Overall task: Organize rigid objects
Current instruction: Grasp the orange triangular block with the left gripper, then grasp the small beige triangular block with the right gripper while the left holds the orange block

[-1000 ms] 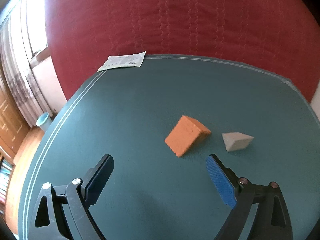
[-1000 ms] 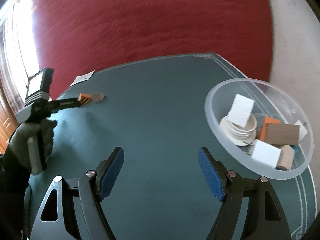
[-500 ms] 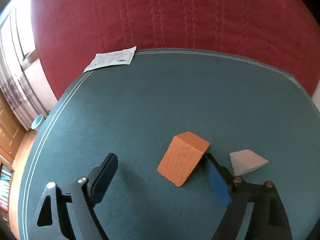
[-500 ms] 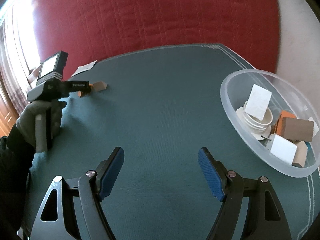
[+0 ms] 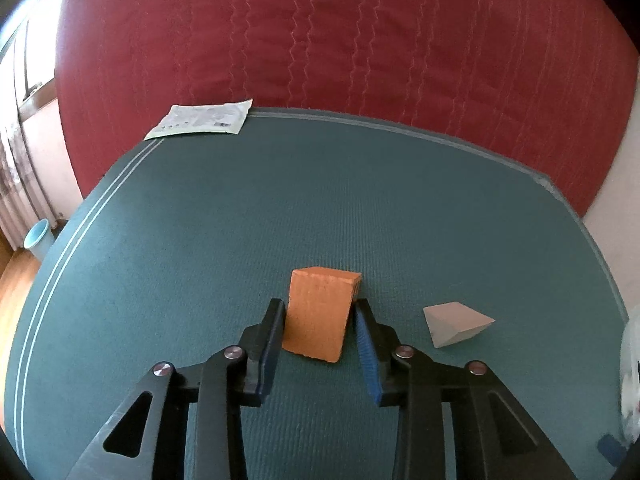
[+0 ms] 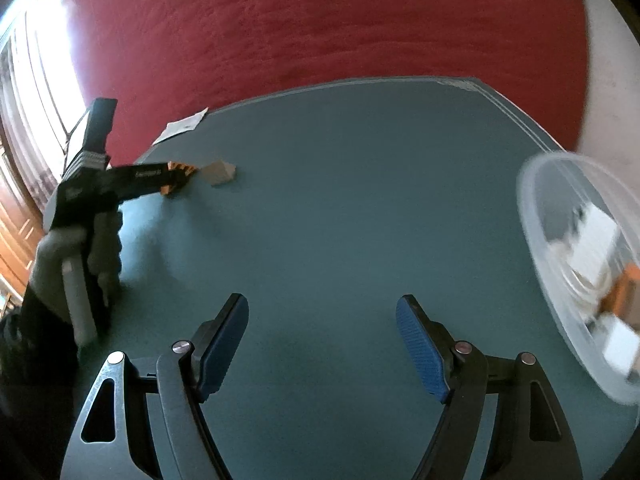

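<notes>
The clear plastic bowl [image 6: 560, 248] at the right holds white and orange blocks (blurry). On the green table mat [image 5: 320, 208], the rough orange rectangular block [image 5: 320, 314] sits pinched between the left gripper [image 5: 319, 340] pads, which just closed; a grey wedge [image 5: 456, 324] lies beside. The right gripper [image 6: 322, 344] hangs spread, holding nothing.

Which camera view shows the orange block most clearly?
The left wrist view: the orange block sits close and sharp between the left gripper fingers, top and front faces visible. The right wrist view shows only a small, distant orange sliver mostly hidden behind that gripper.
</notes>
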`<state>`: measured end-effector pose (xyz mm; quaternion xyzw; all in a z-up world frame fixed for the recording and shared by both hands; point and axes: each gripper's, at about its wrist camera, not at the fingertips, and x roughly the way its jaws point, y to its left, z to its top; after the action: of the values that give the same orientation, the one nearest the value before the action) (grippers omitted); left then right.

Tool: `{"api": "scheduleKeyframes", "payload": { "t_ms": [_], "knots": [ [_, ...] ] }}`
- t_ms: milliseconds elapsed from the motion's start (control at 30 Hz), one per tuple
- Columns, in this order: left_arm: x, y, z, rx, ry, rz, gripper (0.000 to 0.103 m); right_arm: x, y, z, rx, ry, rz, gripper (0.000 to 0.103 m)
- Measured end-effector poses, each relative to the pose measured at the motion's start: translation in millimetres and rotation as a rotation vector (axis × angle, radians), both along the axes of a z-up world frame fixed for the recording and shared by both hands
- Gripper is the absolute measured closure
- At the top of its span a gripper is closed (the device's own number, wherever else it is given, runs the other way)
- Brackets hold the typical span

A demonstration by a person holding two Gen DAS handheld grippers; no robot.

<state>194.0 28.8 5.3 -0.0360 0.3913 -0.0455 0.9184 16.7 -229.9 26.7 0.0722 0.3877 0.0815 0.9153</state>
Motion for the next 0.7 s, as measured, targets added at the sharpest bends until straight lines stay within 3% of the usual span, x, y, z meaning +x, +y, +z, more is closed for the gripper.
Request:
{"api": "scheduleKeyframes", "payload": {
  "t_ms": [267,700],
  "knots": [
    [-5,6,0,-0.002,-0.010,0.049,0.067,64,49,10,0.008,-0.014,0.077,0.029],
    [-2,19,-6,-0.032,0.008,0.121,0.066,138,106,15,0.001,0.000,0.145,0.052]
  ]
}}
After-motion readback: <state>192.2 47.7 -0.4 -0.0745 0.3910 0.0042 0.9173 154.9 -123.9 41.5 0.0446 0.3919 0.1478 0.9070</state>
